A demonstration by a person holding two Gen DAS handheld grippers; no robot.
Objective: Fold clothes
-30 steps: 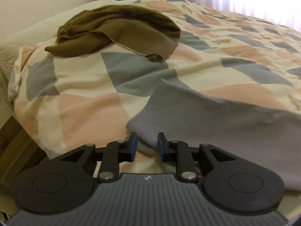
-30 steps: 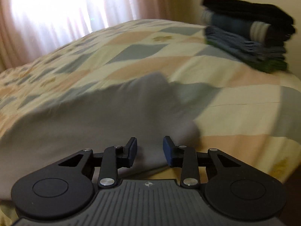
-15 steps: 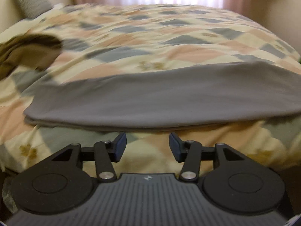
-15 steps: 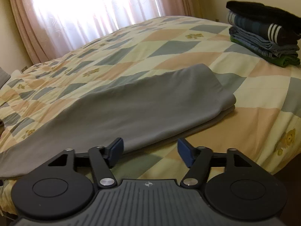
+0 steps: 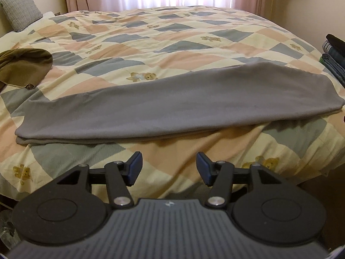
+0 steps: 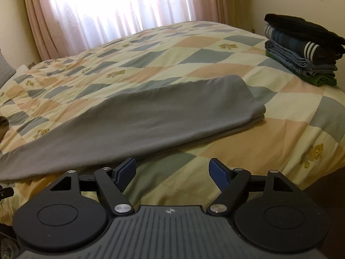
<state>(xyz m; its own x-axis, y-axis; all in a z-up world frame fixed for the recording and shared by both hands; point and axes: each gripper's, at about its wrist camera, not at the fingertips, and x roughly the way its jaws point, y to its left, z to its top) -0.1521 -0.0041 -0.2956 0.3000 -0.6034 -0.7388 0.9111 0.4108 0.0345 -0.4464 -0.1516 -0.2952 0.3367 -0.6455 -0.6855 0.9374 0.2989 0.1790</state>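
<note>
Grey garment point(image 5: 172, 105) lies folded across the bed point(image 5: 172, 43), just beyond both grippers. Left gripper point(image 5: 169, 168) and right gripper point(image 6: 172, 170) have just been opening, jaws spread, nothing between them.

On the bed there is 1 grey cloth point(image 5: 168, 105), folded in 2 layers, 1 olive-brown garment point(image 5: 23, 67) at the left edge, and 1 stack of folded clothes point(image 6: 301, 49) at the right, approx. 5 items in it, exact no. hard to tell. Also 1 patchwork quilt point(image 5: 172, 43), 1 grey pillow point(image 5: 19, 8) and 1 window w/ pink curtains point(image 6: 38, 21) on both sides. 2 grippers are seen, the left gripper point(image 5: 169, 168) and the right gripper point(image 6: 172, 170), each w/ 2 blue pads.
</note>
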